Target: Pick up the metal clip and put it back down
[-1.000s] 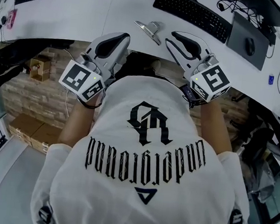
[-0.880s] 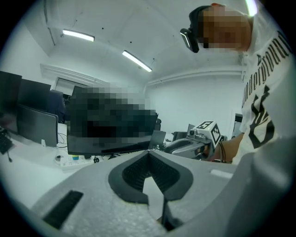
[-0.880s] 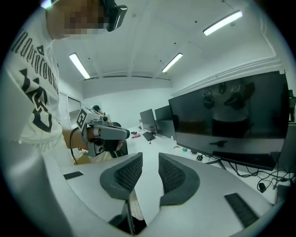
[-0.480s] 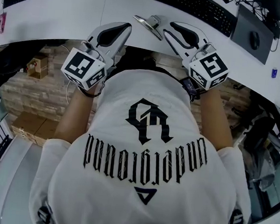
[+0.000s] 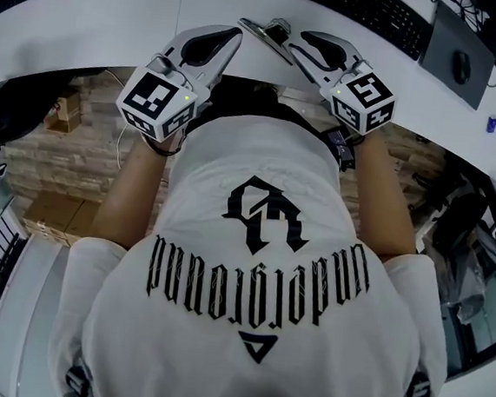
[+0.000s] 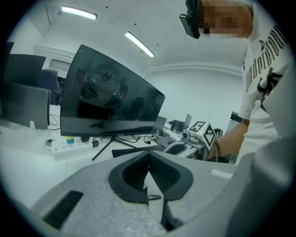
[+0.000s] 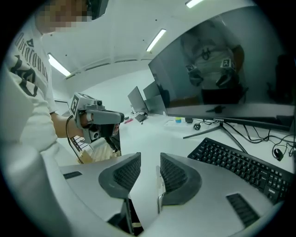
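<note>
The metal clip [image 5: 262,33] is lying on the white worktop [image 5: 116,23] near its front edge, just beside the right claw's [image 5: 296,41] tips, on the side facing the left claw [image 5: 235,33]. The right claw's jaws have just been opening and are standing wide, pressing on nothing. The left claw's jaws are meeting.

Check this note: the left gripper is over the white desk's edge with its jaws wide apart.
Not quite. The left gripper is over the white desk's edge with its jaws shut, tips touching, as the left gripper view shows.
</note>
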